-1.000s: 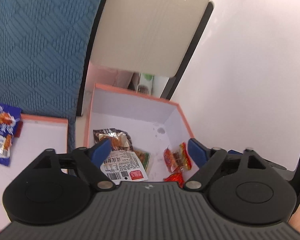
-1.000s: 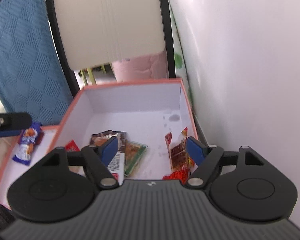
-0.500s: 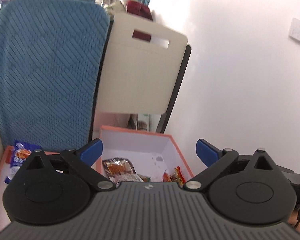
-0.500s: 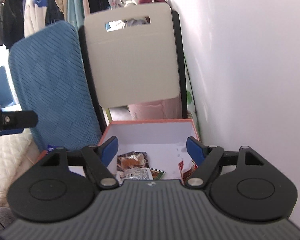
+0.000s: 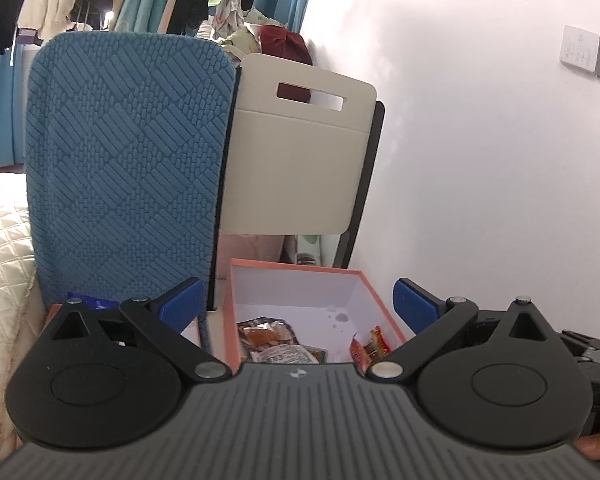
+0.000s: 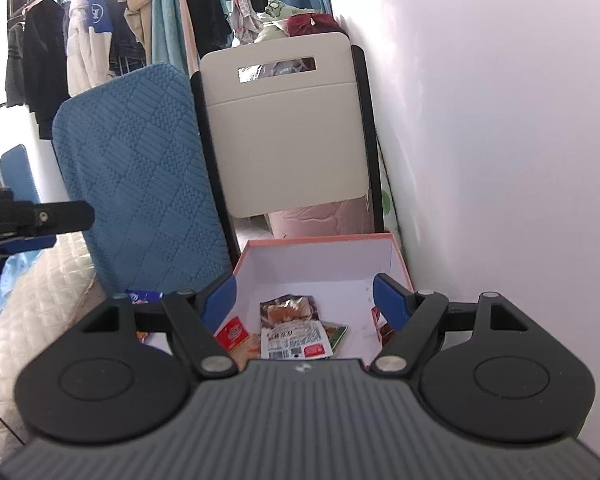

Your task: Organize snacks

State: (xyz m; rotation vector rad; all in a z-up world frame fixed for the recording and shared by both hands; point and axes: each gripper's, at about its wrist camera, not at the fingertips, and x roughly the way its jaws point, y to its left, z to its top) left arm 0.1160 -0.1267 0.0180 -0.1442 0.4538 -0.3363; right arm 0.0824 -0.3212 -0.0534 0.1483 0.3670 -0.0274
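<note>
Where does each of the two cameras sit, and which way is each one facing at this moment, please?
Left wrist: sits on the left gripper, looking slightly down at the orange box of snacks before the blue cushion; its open blue fingertips show, and a finger at the lower right edge.
Right wrist: sits on the right gripper, facing the same box from nearer the wall; its open fingertips and the left gripper at the left edge show.
Shared: box, cushion, white folding chair, brown snack packet.
</note>
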